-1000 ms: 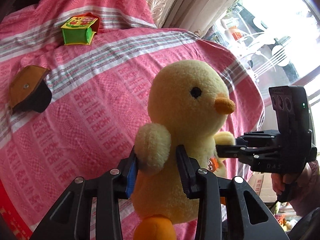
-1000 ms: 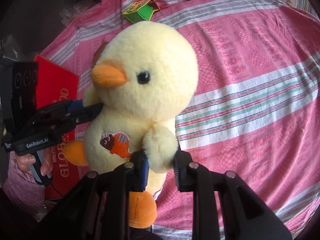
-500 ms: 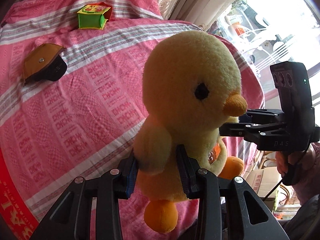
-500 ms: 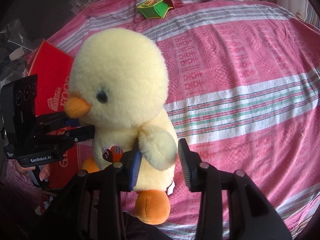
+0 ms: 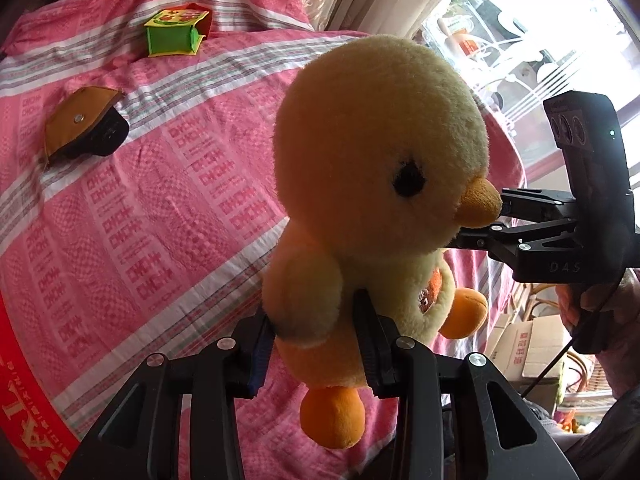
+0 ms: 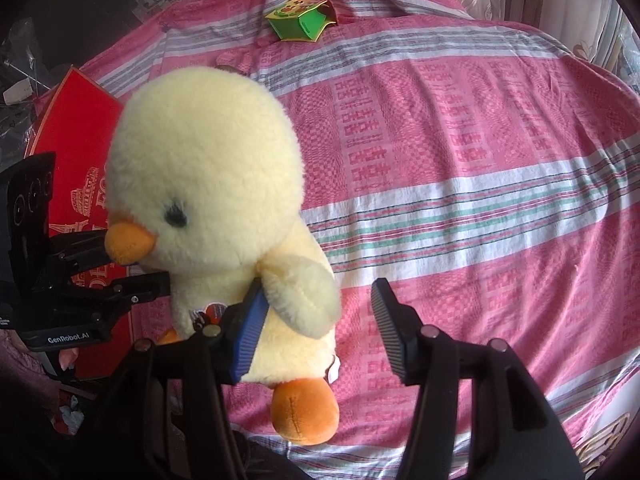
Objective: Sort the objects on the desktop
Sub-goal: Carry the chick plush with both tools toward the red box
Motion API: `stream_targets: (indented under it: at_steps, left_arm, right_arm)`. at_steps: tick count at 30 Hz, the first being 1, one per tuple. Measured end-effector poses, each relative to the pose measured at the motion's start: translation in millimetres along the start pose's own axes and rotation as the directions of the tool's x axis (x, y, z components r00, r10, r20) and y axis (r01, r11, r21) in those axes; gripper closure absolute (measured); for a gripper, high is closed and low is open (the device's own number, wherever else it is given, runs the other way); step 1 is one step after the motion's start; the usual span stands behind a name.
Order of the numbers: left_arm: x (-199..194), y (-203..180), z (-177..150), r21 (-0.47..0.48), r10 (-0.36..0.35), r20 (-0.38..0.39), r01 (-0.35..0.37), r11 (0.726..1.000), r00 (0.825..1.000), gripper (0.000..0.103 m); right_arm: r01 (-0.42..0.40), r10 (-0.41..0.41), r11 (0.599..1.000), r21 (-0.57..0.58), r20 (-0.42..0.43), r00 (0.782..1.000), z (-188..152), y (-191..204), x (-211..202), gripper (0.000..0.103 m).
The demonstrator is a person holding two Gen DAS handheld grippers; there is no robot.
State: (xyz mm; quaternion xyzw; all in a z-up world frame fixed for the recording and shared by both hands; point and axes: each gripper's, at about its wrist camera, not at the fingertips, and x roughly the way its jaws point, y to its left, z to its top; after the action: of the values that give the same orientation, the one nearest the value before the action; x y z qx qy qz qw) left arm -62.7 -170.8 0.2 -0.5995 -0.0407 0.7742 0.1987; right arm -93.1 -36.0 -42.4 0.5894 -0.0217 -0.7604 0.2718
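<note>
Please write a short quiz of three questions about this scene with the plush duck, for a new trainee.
1. True or false: the left gripper pinches a wing of the plush duck.
2. Is the right gripper clamped on the duck?
3. Which lies farther from the camera on the pink cloth: the green box or the brown pouch?

Key: 1 true. 2 no, its jaws are opening; only one pad touches the wing. 3 the green box.

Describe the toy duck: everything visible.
The toy duck is pale yellow plush with a round head, black eye, orange beak and orange feet, and an orange patch on its belly. It is upright, lifted off the pink striped cloth. The left gripper pinches one wing between its fingers. The right gripper is opening: the other wing lies against one blue finger, the other finger clear of it.
</note>
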Motion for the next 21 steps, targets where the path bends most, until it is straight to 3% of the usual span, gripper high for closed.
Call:
stream_targets:
  at_steps: [2, 4, 5, 11, 14, 18, 21]
  left_arm:
    - [0.2, -1.9, -2.8, 0.006, 0.006, -0.003, -0.006, 1.000, 1.000, 0.066]
    - [0.2, -3.2, -6.1, 0.001, 0.011, -0.009, -0.011, 1.000, 1.000, 0.066]
    - [0.0, -3.7, -7.8, -0.001, 0.019, -0.010, -0.019, 1.000, 1.000, 0.066]
    - [-3.1, -1.9, -12.0, -0.046, 0.118, 0.001, -0.117, 0.992, 0.993, 0.065]
    - [-3.1, -0.5, -11.1, -0.043, 0.139, -0.004, -0.139, 0.989, 0.990, 0.056]
    - [-2.4, -12.9, -11.2, 0.007, 0.163, 0.006, -0.163, 0.987, 0.987, 0.056]
    - [-1.6, -28.0, -13.4, 0.040, 0.179, 0.014, -0.179, 0.983, 0.984, 0.069]
  right_arm:
    - [-0.010, 0.010, 1.000, -0.012, 0.006, 1.000, -1.7, 2.0, 1.5, 0.050]
    - [-0.051, 0.051, 0.999, -0.011, 0.011, 0.999, -3.0, 3.5, 2.5, 0.064]
    - [-0.086, 0.086, 0.996, -0.012, 0.002, 0.996, -2.9, 6.0, 3.5, 0.081]
    - [-0.082, 0.074, 0.981, -0.176, -0.051, 0.996, -3.1, 31.8, 7.0, 0.083]
    - [-0.084, 0.072, 0.973, -0.214, -0.063, 0.995, -7.5, 35.2, 5.4, 0.083]
    - [-0.082, 0.067, 0.972, -0.222, -0.074, 0.995, -12.5, 29.4, 5.2, 0.083]
    - [-0.073, 0.059, 0.975, -0.211, -0.076, 0.995, -14.2, 22.2, 4.4, 0.084]
